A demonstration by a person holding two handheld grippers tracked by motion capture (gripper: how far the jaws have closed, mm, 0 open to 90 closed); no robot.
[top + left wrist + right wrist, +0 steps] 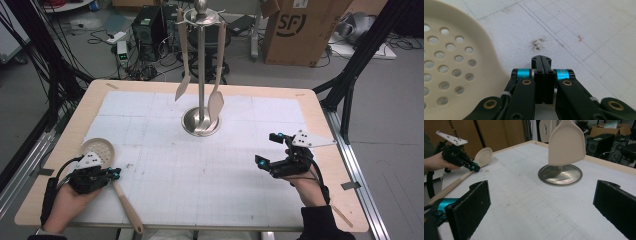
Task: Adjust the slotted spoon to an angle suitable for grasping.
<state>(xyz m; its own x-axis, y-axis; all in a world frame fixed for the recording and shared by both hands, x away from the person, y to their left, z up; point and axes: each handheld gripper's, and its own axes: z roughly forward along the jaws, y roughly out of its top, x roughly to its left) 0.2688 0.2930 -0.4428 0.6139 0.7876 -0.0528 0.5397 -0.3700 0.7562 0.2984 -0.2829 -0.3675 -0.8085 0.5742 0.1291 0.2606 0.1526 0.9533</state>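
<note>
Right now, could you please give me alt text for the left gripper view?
The left tongs, their black jaws shut on nothing, hover over a white gridded mat beside the perforated cream bowl of a skimmer spoon. A dark smudge marks the mat just ahead.

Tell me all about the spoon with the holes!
The skimmer is cream, plastic-looking, with a round bowl full of small holes and a long pale handle like wood. It lies flat on the white mat near the table's left edge, bowl farther from the person, handle toward them. The left gripper, jaws shut, sits over its neck.
</note>
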